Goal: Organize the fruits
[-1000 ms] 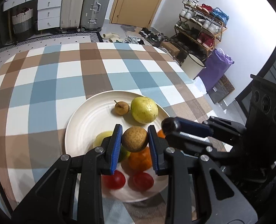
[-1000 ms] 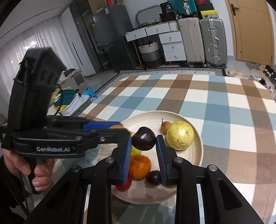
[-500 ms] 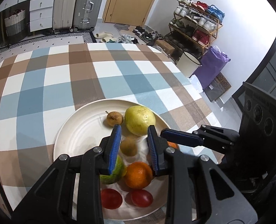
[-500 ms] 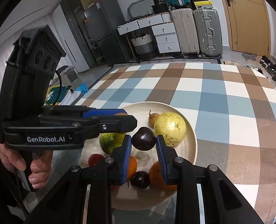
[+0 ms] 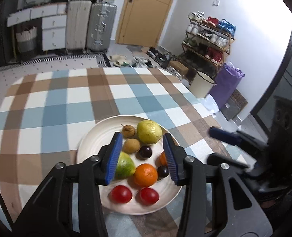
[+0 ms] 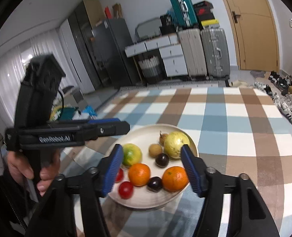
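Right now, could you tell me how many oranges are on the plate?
2. One orange lies mid-plate beside the green fruit; the other orange sits near the plate rim, by the right gripper's fingers. None seems hidden.

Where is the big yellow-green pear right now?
The pear lies on the far side of the white plate, towards its right in the left wrist view, touching the small brown stemmed fruit on its left, with a dark plum just nearer.
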A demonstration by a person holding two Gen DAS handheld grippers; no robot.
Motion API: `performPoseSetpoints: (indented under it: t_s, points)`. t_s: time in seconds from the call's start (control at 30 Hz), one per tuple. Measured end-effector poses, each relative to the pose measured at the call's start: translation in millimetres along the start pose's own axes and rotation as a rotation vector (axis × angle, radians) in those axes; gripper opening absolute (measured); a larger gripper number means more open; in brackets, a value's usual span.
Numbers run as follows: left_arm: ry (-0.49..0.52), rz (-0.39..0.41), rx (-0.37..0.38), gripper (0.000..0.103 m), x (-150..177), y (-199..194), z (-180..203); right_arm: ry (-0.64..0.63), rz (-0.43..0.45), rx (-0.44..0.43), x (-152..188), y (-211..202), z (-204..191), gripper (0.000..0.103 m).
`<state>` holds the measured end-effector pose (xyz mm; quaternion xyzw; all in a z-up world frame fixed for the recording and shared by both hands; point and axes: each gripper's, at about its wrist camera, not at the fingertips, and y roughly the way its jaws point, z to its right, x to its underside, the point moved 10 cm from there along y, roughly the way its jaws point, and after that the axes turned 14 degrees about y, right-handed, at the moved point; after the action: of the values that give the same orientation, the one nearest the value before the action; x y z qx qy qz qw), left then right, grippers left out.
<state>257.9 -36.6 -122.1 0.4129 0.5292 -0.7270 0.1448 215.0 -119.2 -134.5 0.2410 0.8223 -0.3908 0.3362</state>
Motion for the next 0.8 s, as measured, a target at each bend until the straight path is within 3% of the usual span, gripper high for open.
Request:
performPoseSetpoints:
  t_s: [0.27, 0.4, 0.57, 0.8]
  points:
    - [0.025, 0.115, -0.107, 0.081, 3, -59, 8, -0.020, 0.119, -0.060, -6, -42, -33, 0.094]
    - [0.034, 0.163, -0.162, 0.084, 7, -87, 14, -0.032, 0.158, -0.064, 0, -54, -42, 0.097]
    - [0.005, 0.221, -0.270, 0.102, 18, -119, 11, -0.014, 0.191, -0.026, 4, -68, -44, 0.102]
    - [-0.028, 0.263, -0.363, 0.102, 43, -144, 3, -0.027, 0.271, 0.041, 13, -87, -39, 0.102]
